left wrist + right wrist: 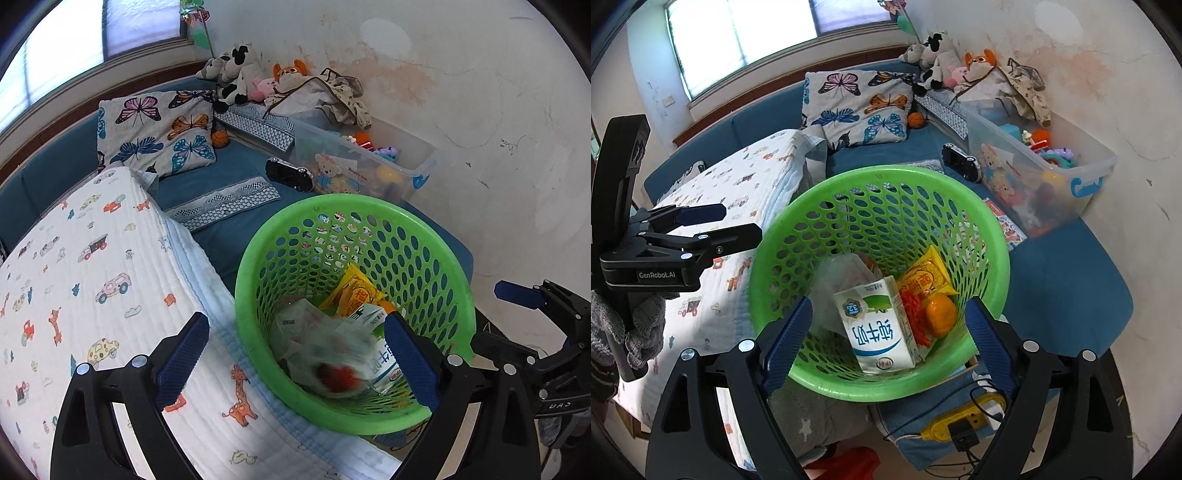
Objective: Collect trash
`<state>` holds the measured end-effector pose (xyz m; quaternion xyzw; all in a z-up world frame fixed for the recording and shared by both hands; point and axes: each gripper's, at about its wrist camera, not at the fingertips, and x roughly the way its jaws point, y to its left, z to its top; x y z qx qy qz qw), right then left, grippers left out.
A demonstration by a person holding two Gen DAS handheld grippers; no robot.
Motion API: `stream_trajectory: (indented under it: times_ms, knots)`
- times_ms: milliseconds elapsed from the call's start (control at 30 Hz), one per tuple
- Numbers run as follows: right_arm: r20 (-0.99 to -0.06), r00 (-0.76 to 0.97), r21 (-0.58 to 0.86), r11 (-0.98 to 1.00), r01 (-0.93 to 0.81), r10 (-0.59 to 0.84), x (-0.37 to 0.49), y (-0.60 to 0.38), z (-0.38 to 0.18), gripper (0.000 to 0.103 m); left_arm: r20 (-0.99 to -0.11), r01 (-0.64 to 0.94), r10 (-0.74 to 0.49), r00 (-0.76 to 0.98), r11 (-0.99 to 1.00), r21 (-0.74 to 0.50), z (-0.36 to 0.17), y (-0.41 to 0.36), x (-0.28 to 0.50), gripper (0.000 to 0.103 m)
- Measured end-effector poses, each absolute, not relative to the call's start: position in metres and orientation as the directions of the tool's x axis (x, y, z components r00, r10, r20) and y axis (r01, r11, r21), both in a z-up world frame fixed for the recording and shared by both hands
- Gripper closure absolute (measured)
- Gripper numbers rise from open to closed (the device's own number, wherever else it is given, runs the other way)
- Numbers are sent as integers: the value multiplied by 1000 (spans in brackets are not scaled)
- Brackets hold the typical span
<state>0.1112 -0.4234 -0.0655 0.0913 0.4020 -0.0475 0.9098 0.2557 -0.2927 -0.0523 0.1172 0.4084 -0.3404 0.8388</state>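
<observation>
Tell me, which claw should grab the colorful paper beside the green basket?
Probably the right claw. The colorful paper lies right of the green basket, by the toy box; the left claw hangs over the blanket opposite. Both are open.

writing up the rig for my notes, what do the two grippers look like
Both are alike: black plastic bodies with angular, triangular-cutout arms, silver round rivets at the joints, and blue textured pads on the fingers. The left gripper, seen from the side in the right wrist view, carries white "GenRobot.AI" lettering and sits on a black upright handle. The right gripper shows the same black-and-blue build. No cables on either gripper.
</observation>
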Motion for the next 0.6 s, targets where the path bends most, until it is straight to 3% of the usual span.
stream_trajectory:
  times_ms: [600]
  knots:
    - [-701, 713, 152, 982, 114, 25, 92, -390, -48, 15, -705, 618, -469, 532, 784, -55, -25, -229, 213, 10]
